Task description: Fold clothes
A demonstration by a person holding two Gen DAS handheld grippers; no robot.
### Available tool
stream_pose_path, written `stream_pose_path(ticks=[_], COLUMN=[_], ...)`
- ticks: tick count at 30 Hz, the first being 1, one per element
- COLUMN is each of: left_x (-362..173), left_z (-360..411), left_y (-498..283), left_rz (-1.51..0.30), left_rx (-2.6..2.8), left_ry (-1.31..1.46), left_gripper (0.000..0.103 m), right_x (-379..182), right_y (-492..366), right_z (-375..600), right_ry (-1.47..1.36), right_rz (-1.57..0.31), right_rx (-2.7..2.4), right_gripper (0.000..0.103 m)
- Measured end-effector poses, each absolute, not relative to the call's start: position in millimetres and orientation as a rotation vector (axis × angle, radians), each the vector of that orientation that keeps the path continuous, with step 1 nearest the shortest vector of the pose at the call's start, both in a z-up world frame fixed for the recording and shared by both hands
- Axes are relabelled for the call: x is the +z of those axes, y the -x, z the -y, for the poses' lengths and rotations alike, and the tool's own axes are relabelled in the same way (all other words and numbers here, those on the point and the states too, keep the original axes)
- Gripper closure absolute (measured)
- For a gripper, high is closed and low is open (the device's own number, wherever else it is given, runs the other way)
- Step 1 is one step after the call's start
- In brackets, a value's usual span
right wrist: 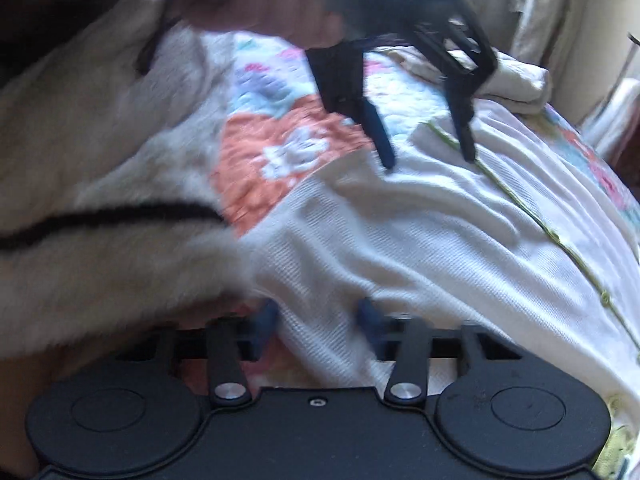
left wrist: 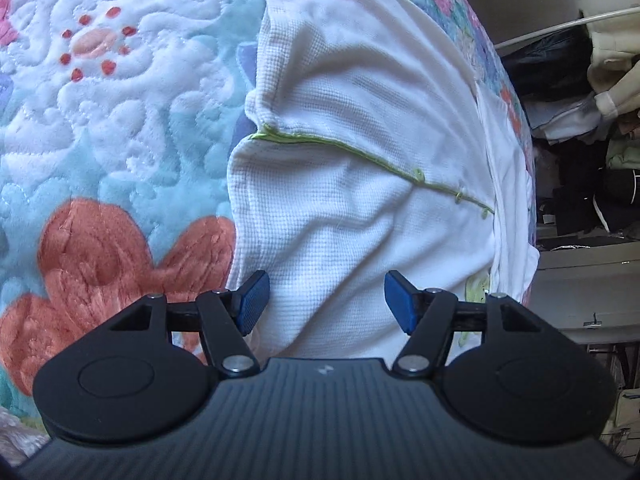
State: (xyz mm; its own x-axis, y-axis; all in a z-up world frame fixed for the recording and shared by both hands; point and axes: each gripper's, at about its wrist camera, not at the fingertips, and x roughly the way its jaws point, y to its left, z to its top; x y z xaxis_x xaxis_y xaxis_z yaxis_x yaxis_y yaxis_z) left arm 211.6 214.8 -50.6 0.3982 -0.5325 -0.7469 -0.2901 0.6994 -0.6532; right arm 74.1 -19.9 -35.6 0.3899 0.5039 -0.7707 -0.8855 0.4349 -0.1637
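Between the blue pads (left wrist: 253, 300) of the left gripper (left wrist: 326, 302), spread wide and holding nothing, lies the white waffle-knit garment (left wrist: 360, 152), filling the middle of the left wrist frame. A green stitched seam (left wrist: 372, 158) crosses it toward the right. The floral quilt (left wrist: 100, 120) lies bare at left; the garment's left edge runs down the frame's centre. At far right, dark clutter (left wrist: 580, 160) is piled past the bed edge. The right wrist view is blurred: the right gripper (right wrist: 318, 320), moderately parted, hovers over the garment's near edge, empty. Only this view shows the left gripper from outside at upper centre, a fuzzy cream sleeve (right wrist: 100, 160) at left, and folded pale cloth (right wrist: 516, 80) at upper right.
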Motion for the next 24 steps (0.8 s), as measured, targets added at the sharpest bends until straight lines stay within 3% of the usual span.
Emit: stream_pose_path(ticks=[1, 2, 11, 15, 17, 24], left_x=[-51, -51, -2, -2, 2, -22], left_z=[-214, -213, -202, -203, -200, -212], left_y=[-212, -213, -219, -253, -276, -315], left_rz=[-1.185, -1.184, -1.044, -1.1, -1.119, -1.081], left_rx=[-0.17, -0.166, -0.135, -0.207, -0.15, -0.083], left_ry=[0.828, 0.836, 0.573, 0.648, 0.554, 0.51], left_gripper=[0.04, 0.04, 0.034, 0.034, 0.034, 0.034], right_x=[-35, -33, 1, 13, 16, -7], right_y=[-79, -85, -140, -170, -181, -204], right_z=[22, 24, 75, 103, 121, 138], right_ry=[0.611, 0.583, 0.254, 0.073, -0.046, -0.1], right_rz=[-0.707, -0.705, -0.66, -0.681, -0.695, -0.784], right_rx=[0.948, 0.942, 0.666, 0.567, 0.542, 0.355], right_gripper=[0.094, 0.096, 0.096, 0.096, 0.096, 0.096])
